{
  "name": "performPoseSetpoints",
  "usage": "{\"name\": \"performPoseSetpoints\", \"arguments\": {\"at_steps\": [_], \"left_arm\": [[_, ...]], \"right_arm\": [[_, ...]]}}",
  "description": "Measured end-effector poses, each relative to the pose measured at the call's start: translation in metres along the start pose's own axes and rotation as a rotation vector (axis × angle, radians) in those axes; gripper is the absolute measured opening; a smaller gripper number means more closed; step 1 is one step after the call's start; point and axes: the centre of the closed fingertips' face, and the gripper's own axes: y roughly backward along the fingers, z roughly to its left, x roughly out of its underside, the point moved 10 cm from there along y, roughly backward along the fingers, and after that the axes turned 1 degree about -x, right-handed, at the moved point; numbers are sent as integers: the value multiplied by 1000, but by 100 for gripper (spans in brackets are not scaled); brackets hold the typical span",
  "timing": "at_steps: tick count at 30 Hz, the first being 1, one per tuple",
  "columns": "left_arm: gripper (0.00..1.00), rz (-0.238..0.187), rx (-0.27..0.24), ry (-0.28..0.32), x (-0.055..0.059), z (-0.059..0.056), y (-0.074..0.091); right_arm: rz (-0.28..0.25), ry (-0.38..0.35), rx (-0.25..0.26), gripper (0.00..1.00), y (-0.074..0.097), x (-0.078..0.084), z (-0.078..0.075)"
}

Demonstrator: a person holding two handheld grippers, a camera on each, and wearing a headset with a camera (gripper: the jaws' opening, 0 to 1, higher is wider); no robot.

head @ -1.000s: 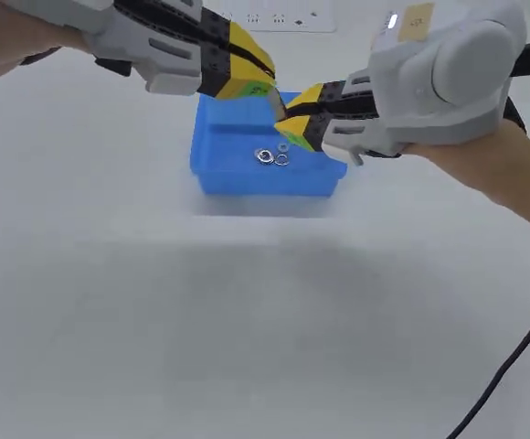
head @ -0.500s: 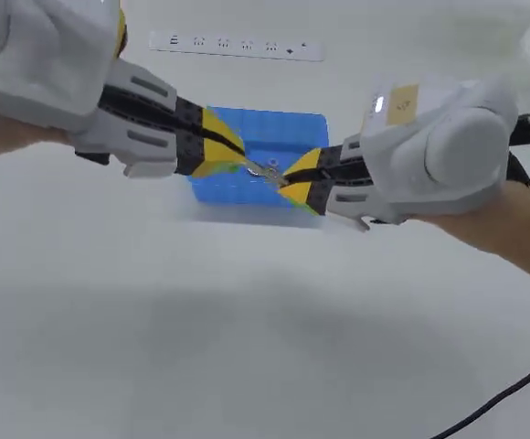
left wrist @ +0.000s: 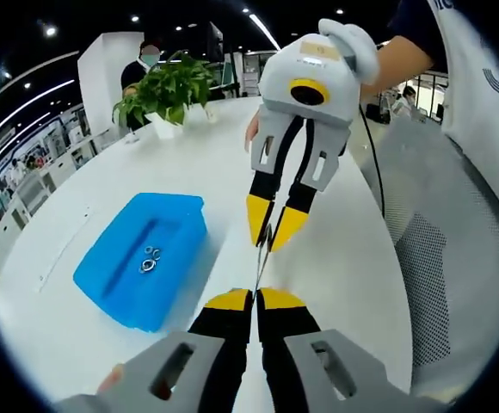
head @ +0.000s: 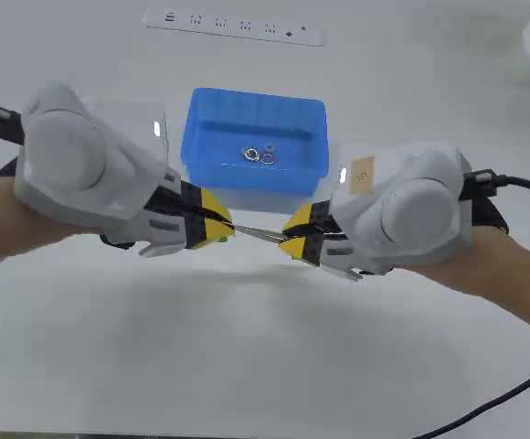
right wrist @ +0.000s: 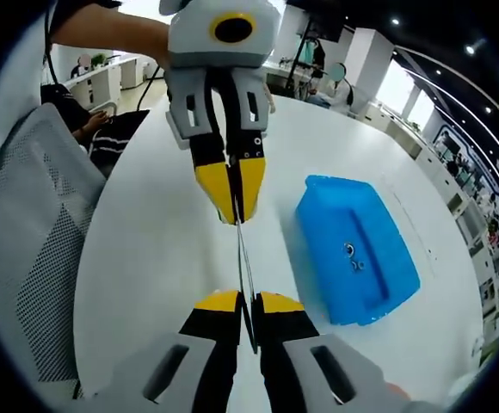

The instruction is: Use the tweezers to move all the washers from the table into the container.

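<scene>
Just in front of the blue container [head: 201, 146], in the head view, the left gripper [head: 225, 230] and the right gripper [head: 290, 243] face each other tip to tip. Both are clenched on the thin metal tweezers [head: 259, 235], which bridge the gap between them above the smooth white table [head: 247, 347]. A few small, shiny, ring-shaped washers [head: 259, 154] lie clustered on the floor of the container, a rectangular plastic tub with rounded corners. In the left gripper view, the tweezers show as a slim silvery line rising from its own closed yellow-padded jaws to the right gripper's yellow tips, with the tub and its washers to the left. In the right gripper view, the tweezers join its closed jaws to the left gripper's pressed-together tips, with the tub to the right.
</scene>
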Motion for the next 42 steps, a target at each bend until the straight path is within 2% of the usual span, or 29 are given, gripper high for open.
{"name": "performPoseSetpoints", "arguments": {"at_steps": [2,5,7,11,17,22,25,27,29,30,42], "left_arm": [[6,8,2,29,8,5,-3],[6,16,6,39,14,10,-8],[6,23,9,33,16,11,-11],[6,49,7,28,20,17,-17],[6,86,5,15,26,19,-21],[7,102,-3,24,27,20,-24],[7,96,-13,34,26,20,-24],[7,99,-20,29,25,19,-24],[8,107,-36,7,24,18,-24],[9,107,-38,4,24,18,-24],[10,129,-24,-10,25,17,-20]], "right_arm": [[-1,-9,-5,8,-2,0,-3],[8,-13,-16,8,-8,3,-8],[28,7,-24,8,-11,4,-9],[35,-5,-31,8,-17,6,-13],[43,-2,-42,8,-22,7,-14],[58,-4,-49,8,-25,9,-16],[60,0,-51,8,-25,9,-17],[61,4,-54,8,-25,9,-17],[89,-3,-73,9,-26,10,-16],[78,9,-69,9,-26,8,-17],[97,26,-97,12,-29,6,-19]]}}
